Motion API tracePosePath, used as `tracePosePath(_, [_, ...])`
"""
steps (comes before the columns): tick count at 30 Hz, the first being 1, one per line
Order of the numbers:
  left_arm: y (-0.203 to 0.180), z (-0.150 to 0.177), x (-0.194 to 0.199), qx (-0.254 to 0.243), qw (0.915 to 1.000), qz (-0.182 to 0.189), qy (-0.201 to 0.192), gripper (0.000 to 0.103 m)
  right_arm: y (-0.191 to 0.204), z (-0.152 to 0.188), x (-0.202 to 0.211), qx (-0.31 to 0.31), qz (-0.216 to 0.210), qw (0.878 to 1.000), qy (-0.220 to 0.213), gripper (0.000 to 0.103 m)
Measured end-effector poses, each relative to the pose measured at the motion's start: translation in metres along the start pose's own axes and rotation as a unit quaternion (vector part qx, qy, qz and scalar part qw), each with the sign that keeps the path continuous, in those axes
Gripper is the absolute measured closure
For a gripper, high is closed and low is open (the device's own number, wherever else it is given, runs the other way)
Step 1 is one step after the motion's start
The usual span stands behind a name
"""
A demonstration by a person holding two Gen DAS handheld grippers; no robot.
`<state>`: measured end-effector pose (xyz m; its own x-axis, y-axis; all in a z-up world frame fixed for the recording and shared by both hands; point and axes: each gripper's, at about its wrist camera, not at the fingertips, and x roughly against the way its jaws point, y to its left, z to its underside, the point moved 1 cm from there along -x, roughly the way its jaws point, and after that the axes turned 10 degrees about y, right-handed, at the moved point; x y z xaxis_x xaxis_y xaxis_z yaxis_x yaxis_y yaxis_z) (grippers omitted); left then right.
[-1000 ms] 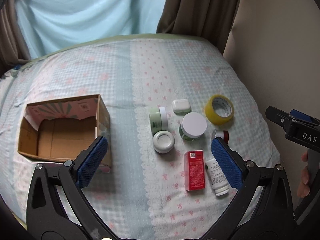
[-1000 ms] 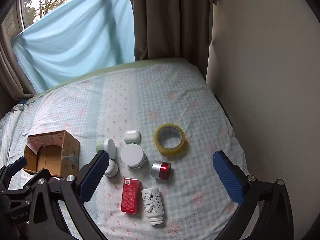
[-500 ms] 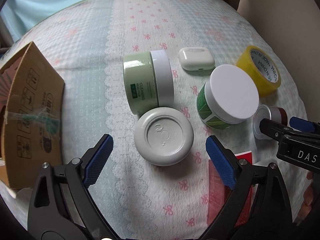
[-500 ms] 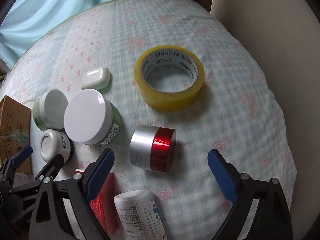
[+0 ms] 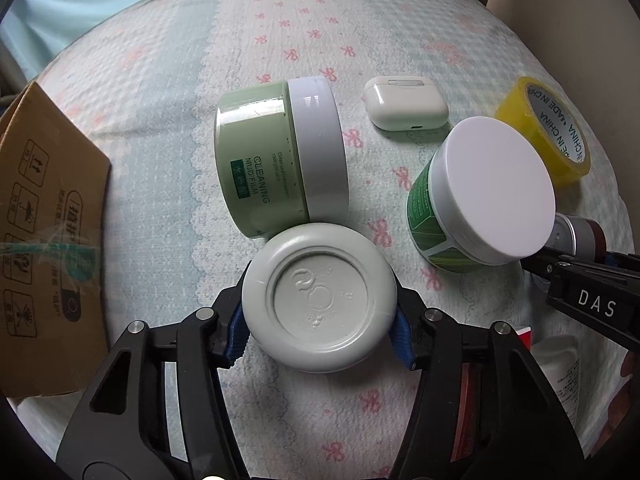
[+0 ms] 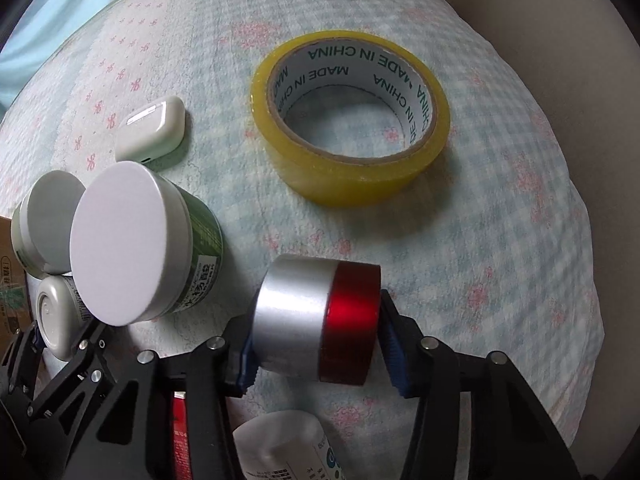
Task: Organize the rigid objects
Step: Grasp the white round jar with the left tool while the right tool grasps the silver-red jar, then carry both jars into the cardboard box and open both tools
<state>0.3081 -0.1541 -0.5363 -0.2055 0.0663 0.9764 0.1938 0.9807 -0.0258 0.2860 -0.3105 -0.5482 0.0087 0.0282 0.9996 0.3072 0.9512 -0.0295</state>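
My left gripper [image 5: 319,336] is shut on a round grey-white jar [image 5: 319,300] that rests on the patterned bedspread, its blue pads at either side. My right gripper [image 6: 316,356] is shut on a silver and red jar [image 6: 318,322] lying on its side. The grey-white jar also shows in the right wrist view [image 6: 56,320]. A cardboard box [image 5: 44,240] stands at the left.
A green mud-film jar [image 5: 276,156] lies on its side beside a white earbud case [image 5: 406,102]. A green jar with a white lid [image 5: 484,196] and a yellow tape roll [image 6: 352,120] lie nearby. A red box [image 6: 180,436] and a white bottle [image 6: 288,448] lie beneath the right gripper.
Both grippers moved down and forward to the bed. The left closed on the grey-white jar and the right closed on the silver and red jar.
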Motion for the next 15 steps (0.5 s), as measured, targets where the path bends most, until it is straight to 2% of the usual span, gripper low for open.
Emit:
tracePosePath(9, [0.002,0.004,0.008,0.007,0.9999,-0.002,-0.007,0.050,-0.003,-0.002,0.003,-0.001,-0.008,1.000,-0.007,0.064])
tracePosePath(15, [0.004,0.009,0.037,0.013,0.9996,0.003,-0.023,0.050,-0.005,0.009,0.029,-0.006,-0.020,1.000,-0.023,0.064])
